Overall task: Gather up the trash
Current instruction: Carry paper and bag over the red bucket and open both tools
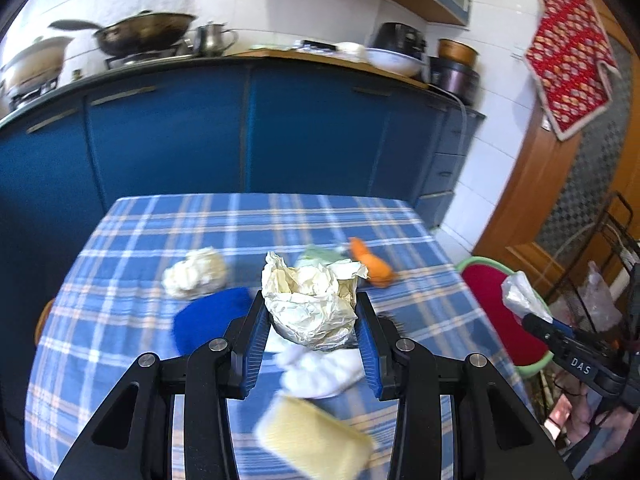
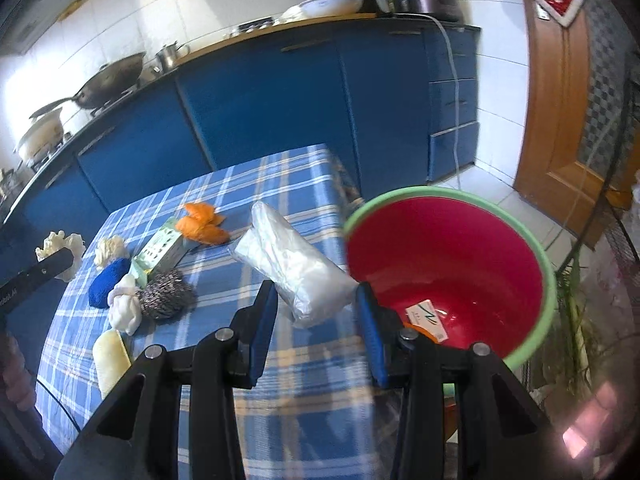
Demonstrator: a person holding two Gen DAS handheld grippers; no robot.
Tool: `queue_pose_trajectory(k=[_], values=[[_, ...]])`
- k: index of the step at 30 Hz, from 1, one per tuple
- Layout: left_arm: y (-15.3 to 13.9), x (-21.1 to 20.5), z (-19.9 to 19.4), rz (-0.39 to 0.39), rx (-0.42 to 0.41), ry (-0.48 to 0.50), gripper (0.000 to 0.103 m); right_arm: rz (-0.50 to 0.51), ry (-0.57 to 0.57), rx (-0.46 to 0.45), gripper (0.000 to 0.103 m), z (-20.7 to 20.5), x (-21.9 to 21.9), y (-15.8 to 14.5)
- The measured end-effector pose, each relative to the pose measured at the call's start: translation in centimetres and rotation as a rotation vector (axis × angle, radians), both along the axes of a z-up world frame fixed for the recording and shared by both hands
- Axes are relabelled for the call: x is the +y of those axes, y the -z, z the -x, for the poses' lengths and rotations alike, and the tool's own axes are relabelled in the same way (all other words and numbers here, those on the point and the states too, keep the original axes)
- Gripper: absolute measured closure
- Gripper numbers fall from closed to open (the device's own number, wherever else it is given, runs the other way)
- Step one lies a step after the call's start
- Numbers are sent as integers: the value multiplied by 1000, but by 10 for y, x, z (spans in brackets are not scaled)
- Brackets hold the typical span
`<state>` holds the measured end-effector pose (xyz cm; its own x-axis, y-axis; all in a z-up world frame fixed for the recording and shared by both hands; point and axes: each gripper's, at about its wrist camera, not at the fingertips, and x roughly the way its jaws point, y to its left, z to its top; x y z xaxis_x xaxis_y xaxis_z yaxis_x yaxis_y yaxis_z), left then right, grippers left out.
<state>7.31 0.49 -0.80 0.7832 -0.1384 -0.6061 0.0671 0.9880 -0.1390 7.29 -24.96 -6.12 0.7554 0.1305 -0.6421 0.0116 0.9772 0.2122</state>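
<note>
My left gripper [image 1: 312, 320] is shut on a crumpled cream paper ball [image 1: 316, 304], held above the blue plaid table [image 1: 280, 216]. In the right wrist view that paper ball [image 2: 60, 244] shows at the far left. My right gripper [image 2: 316, 300] is shut on a rolled clear plastic bag [image 2: 292, 268], just left of a red bin with a green rim [image 2: 420, 191]. From the left wrist view the bag [image 1: 520, 292] hangs over the bin [image 1: 492, 300]. A white card [image 2: 426, 316] lies inside the bin.
On the table lie orange peel [image 2: 202, 224], a green box [image 2: 164, 250], a steel scourer [image 2: 168, 296], a blue lump [image 2: 108, 282], a white cloth [image 2: 126, 308], a yellow sponge [image 2: 110, 360] and a tissue ball [image 2: 110, 248]. Blue cabinets [image 1: 168, 140] stand behind.
</note>
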Motion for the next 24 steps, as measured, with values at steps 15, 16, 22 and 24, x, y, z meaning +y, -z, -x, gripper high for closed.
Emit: queue_pose_trajectory(k=[15, 16, 22, 24], values=[[-1, -101, -23, -20, -1, 230, 61, -45, 158, 5, 60, 17, -64, 10], [1, -111, -25, -23, 5, 248, 61, -44, 167, 6, 60, 17, -67, 12], [13, -154, -36, -31, 39, 328, 61, -59, 222, 17, 60, 17, -86, 25], [19, -169, -39, -41, 51, 354, 61, -69, 237, 23, 60, 16, -92, 29]])
